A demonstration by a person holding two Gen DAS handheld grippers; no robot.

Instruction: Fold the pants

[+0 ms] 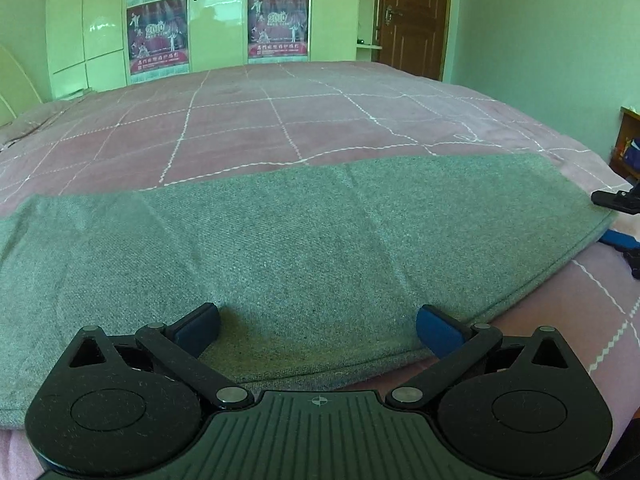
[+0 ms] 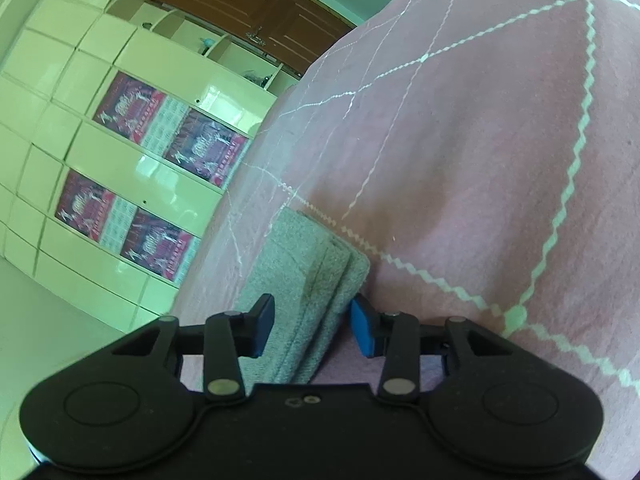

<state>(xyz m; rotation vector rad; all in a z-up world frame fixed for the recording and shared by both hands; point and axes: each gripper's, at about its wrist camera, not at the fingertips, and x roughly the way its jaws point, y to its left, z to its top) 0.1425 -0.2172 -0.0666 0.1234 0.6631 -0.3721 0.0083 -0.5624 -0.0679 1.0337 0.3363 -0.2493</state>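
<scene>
Grey pants (image 1: 280,240) lie flat across the pink bed (image 1: 260,120), folded lengthwise into a long strip. My left gripper (image 1: 318,330) is open, hovering just over the near edge of the pants, empty. My right gripper (image 2: 312,328) is turned sideways at the right end of the pants (image 2: 304,280); its blue pads (image 2: 362,332) straddle the layered hem with small gaps on both sides, so it is open around the fabric. The right gripper also shows in the left wrist view (image 1: 618,220), at the strip's right end.
A pale wardrobe (image 1: 216,20) with red posters stands behind the bed. A brown door (image 1: 416,16) is at the back right. A small stand (image 1: 630,140) sits at the right of the bed. The quilt has white stitched lines.
</scene>
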